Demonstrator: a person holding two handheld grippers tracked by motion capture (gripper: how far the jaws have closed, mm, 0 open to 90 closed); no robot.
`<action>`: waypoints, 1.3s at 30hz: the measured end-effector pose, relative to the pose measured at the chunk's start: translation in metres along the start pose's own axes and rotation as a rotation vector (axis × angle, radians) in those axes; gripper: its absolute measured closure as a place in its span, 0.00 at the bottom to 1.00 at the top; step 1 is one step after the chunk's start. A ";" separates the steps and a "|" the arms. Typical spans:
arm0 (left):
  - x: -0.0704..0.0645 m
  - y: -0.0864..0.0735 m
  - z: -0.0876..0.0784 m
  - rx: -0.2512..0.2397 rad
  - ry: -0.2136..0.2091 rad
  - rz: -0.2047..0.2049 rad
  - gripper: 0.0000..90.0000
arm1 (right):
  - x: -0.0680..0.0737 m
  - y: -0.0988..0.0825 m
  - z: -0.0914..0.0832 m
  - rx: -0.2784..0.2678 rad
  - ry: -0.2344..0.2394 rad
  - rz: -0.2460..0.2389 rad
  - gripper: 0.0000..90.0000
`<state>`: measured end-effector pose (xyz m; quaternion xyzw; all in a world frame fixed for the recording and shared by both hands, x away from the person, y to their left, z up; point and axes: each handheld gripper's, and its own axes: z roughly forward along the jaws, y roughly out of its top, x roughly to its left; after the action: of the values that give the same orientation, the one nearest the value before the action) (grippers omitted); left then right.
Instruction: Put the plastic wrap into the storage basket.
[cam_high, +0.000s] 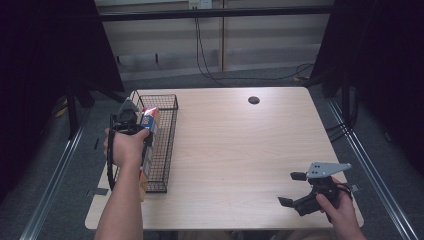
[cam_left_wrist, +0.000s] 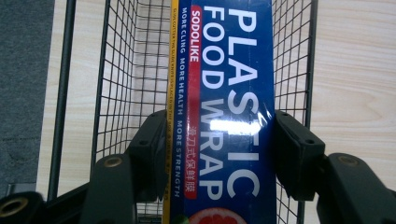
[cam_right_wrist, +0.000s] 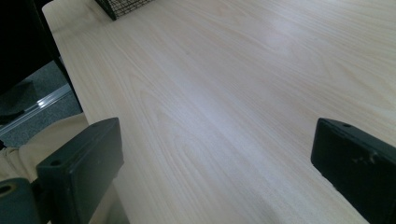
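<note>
plastic wrap box inside black wire basket

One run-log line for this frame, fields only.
left gripper: shut on plastic wrap box | box: over wire basket | right gripper: open, nothing between jaws, over table

my high view looks down over the table; both gripper views sit close, sharing the wire basket.
</note>
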<state>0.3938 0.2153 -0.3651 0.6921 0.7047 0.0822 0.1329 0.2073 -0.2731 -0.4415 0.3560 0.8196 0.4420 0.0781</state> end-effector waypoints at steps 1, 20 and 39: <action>0.000 0.000 0.000 0.002 0.001 0.002 0.48 | 0.000 0.000 0.000 0.000 -0.001 0.000 0.02; 0.000 0.001 0.012 0.027 0.026 -0.007 0.47 | 0.000 -0.001 0.001 0.011 0.001 -0.005 0.02; -0.003 0.001 0.024 0.053 0.044 0.006 0.46 | 0.000 -0.002 0.001 0.019 -0.001 -0.006 0.02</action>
<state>0.4016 0.2104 -0.3871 0.6955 0.7073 0.0789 0.0988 0.2071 -0.2732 -0.4439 0.3546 0.8248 0.4338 0.0764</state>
